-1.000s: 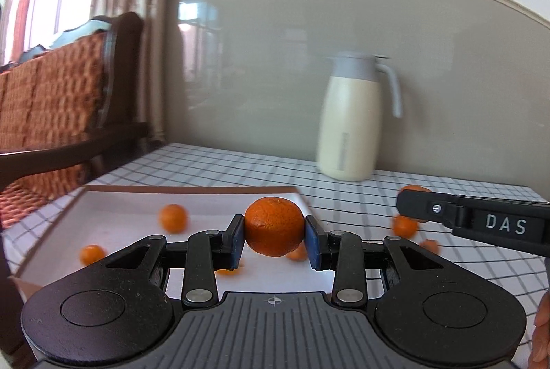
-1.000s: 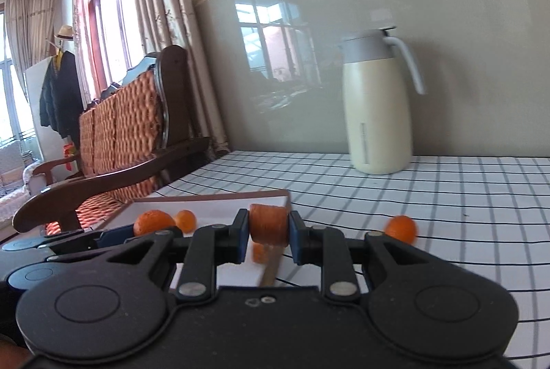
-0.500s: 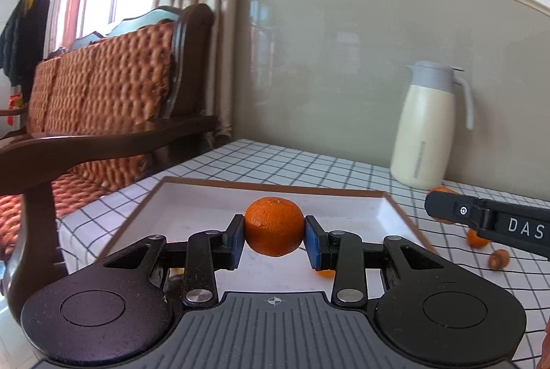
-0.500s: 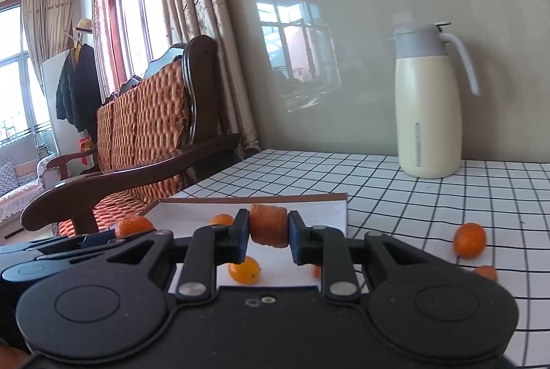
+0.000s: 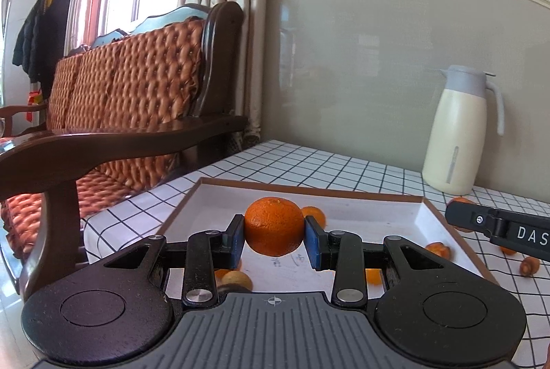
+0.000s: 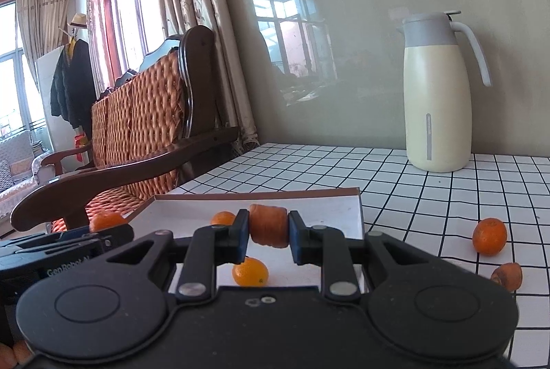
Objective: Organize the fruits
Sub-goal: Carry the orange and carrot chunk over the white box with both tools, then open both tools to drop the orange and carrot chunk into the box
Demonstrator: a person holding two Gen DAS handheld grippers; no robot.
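Observation:
My left gripper (image 5: 274,240) is shut on a round orange mandarin (image 5: 274,225), held above a white shallow tray (image 5: 426,214) with a brown rim. My right gripper (image 6: 268,233) is shut on a carrot piece (image 6: 268,224), also over the tray (image 6: 347,209). Several small oranges lie in the tray, among them one (image 6: 250,272) below the right fingers and one (image 5: 314,214) behind the held mandarin. The right gripper's finger (image 5: 498,226) reaches in from the right in the left wrist view. The left gripper with its mandarin (image 6: 106,220) shows at the left in the right wrist view.
A cream thermos jug (image 6: 438,94) stands at the back by the wall. A mandarin (image 6: 489,236) and a carrot piece (image 6: 508,275) lie on the checked tablecloth right of the tray. A wooden sofa (image 5: 130,107) with orange cushions borders the table's left edge.
Both grippers have swung left with their loads, from beside the tray's right end to over the tray. The jug has slid to the right in both views. Neither grip has changed.

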